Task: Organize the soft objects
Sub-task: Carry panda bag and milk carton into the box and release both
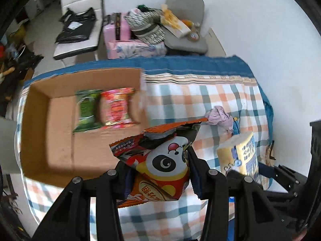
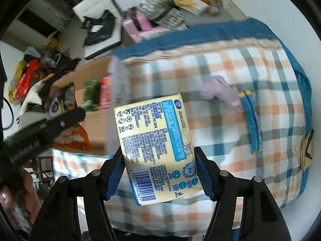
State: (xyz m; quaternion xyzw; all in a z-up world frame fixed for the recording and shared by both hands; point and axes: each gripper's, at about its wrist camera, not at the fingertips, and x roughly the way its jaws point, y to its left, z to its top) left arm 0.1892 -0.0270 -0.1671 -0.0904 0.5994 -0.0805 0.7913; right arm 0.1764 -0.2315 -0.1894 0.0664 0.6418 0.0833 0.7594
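My left gripper (image 1: 158, 172) is shut on an orange snack bag with a panda face (image 1: 160, 158), held above the checked cloth just right of an open cardboard box (image 1: 40, 124). A green packet (image 1: 87, 110) and a red packet (image 1: 118, 108) lie in the box. My right gripper (image 2: 160, 172) is shut on a yellow tissue pack (image 2: 158, 146), held above the cloth; the pack also shows in the left wrist view (image 1: 239, 154). A crumpled pink cloth (image 2: 220, 92) and a blue cloth (image 2: 251, 120) lie on the table.
The table wears a checked cloth with a blue border (image 1: 200, 64). Behind it stand a white chair with a black bag (image 1: 78, 26) and a grey chair (image 1: 186, 20) piled with items. Clutter (image 2: 30, 76) lies on the floor at left.
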